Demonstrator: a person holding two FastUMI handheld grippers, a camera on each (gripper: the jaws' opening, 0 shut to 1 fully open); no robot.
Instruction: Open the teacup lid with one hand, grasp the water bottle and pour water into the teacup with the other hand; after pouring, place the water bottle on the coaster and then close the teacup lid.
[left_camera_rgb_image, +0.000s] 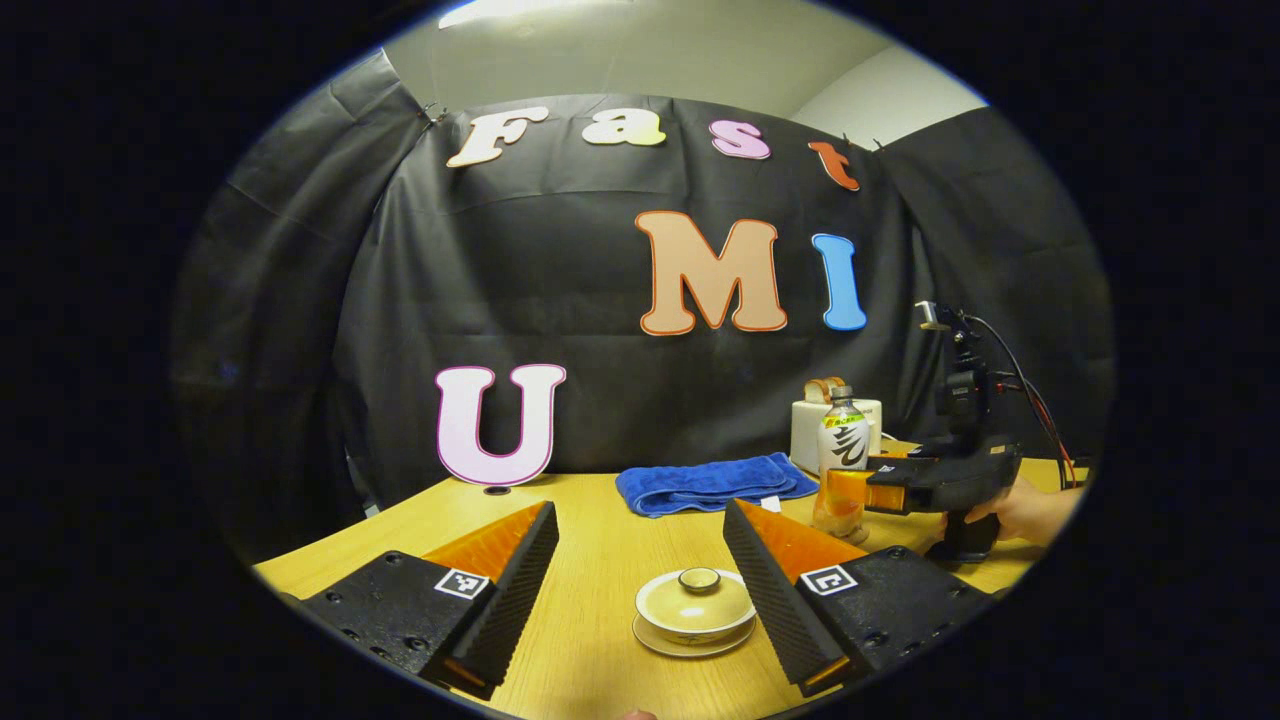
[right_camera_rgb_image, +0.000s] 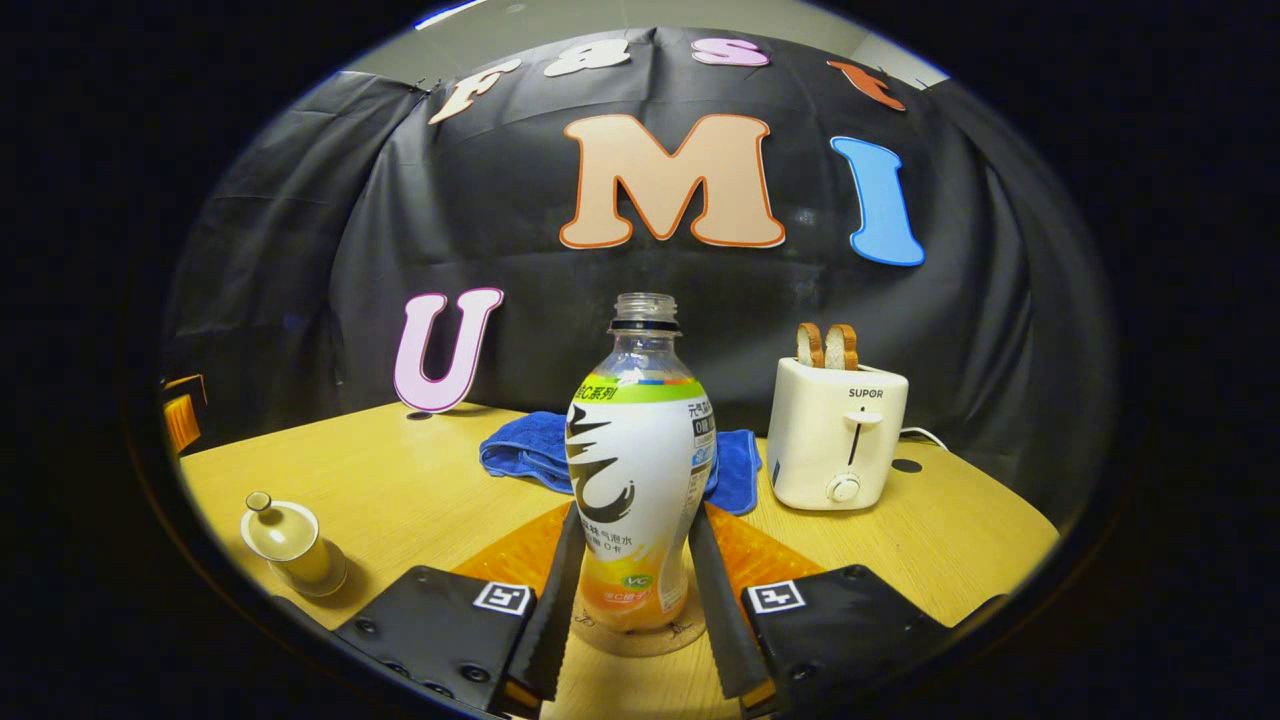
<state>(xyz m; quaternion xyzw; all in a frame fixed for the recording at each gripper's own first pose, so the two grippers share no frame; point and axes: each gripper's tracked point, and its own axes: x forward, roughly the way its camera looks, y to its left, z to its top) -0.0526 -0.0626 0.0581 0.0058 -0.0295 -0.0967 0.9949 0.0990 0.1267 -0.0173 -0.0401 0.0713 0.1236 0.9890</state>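
Note:
A lidded teacup (left_camera_rgb_image: 695, 605) sits on its saucer on the wooden table (left_camera_rgb_image: 590, 560), its lid (left_camera_rgb_image: 699, 580) in place. My left gripper (left_camera_rgb_image: 640, 510) stands open just short of the cup, one finger to each side, touching nothing. Off to the left in the right gripper view the same teacup (right_camera_rgb_image: 290, 545) is lidded. The uncapped water bottle (right_camera_rgb_image: 640, 470) stands upright on a round coaster (right_camera_rgb_image: 640, 640). My right gripper (right_camera_rgb_image: 640, 520) is shut on its lower half, both fingers against its sides. In the left gripper view the right gripper (left_camera_rgb_image: 850, 490), in a hand, clasps the water bottle (left_camera_rgb_image: 843, 440).
A folded blue towel (right_camera_rgb_image: 520, 450) lies at the back of the table behind the bottle. A white toaster (right_camera_rgb_image: 835, 435) with two slices of bread stands to the right of it. The booth's black cloth wall closes off the back.

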